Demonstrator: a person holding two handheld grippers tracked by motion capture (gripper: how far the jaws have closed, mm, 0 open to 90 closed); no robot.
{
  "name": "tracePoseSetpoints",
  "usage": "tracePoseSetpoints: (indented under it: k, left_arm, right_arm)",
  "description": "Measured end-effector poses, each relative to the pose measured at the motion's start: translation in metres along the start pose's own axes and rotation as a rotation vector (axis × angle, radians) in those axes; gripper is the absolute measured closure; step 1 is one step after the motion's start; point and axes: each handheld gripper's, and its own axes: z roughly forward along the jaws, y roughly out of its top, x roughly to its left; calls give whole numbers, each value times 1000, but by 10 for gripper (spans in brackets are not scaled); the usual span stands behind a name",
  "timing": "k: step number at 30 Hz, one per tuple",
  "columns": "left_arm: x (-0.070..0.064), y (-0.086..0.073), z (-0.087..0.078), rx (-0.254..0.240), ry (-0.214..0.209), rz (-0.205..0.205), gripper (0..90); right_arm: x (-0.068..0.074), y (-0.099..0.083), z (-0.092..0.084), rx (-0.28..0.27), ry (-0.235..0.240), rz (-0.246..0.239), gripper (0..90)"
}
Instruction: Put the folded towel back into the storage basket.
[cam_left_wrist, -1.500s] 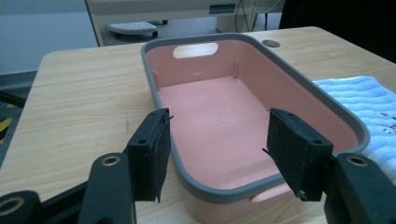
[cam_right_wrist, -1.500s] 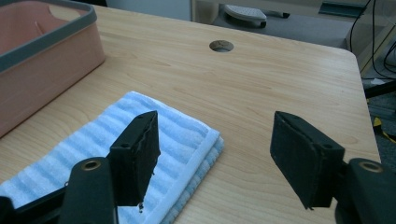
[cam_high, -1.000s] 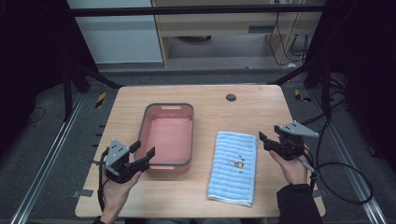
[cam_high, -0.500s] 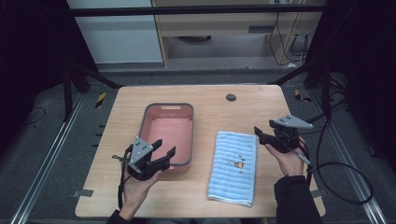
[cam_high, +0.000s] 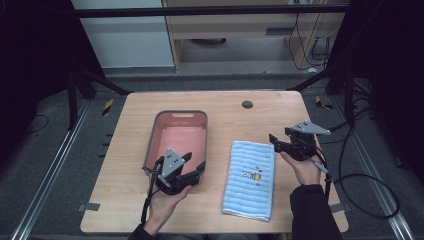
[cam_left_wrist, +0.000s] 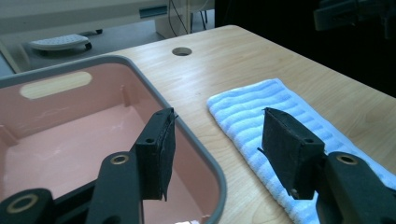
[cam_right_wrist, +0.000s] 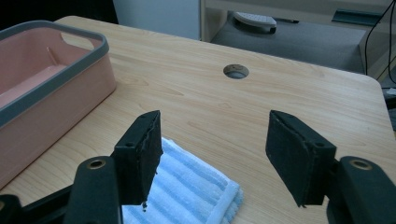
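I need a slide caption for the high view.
Two open hand-held grippers, left and right, flank a folded blue striped towel beside a pink plastic basin.

Each hand carries a black plastic two-jaw gripper, left (cam_high: 192, 170) and right (cam_high: 276, 141), topped by a grey three-cornered plate and trailing a thin black cable. The jaws end in flat black rubbery pads (cam_left_wrist: 159, 151) fixed on arms with brass-ringed pivot holes. The right arm wears a dark sleeve (cam_high: 311, 212).

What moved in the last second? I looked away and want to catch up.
The left gripper swept right along the table's near edge, from left of the pink basin to its near right corner, toward the blue towel. The right gripper edged toward the towel's far corner. Both are open and empty; basin and towel stayed put.
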Motion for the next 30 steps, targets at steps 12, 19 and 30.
tracePoseSetpoints:
  k: [12,19,30]
  left_arm:
    - [-30,-8,19,35,-43,44,463]
    - [-42,-18,31,74,-74,54,477]
    - [-53,-33,48,140,-101,56,503]
  right_arm:
    - [-1,-12,18,50,-1,-5,369]
    - [-7,-23,26,81,-13,10,388]
    - [-12,-41,34,129,-12,13,402]
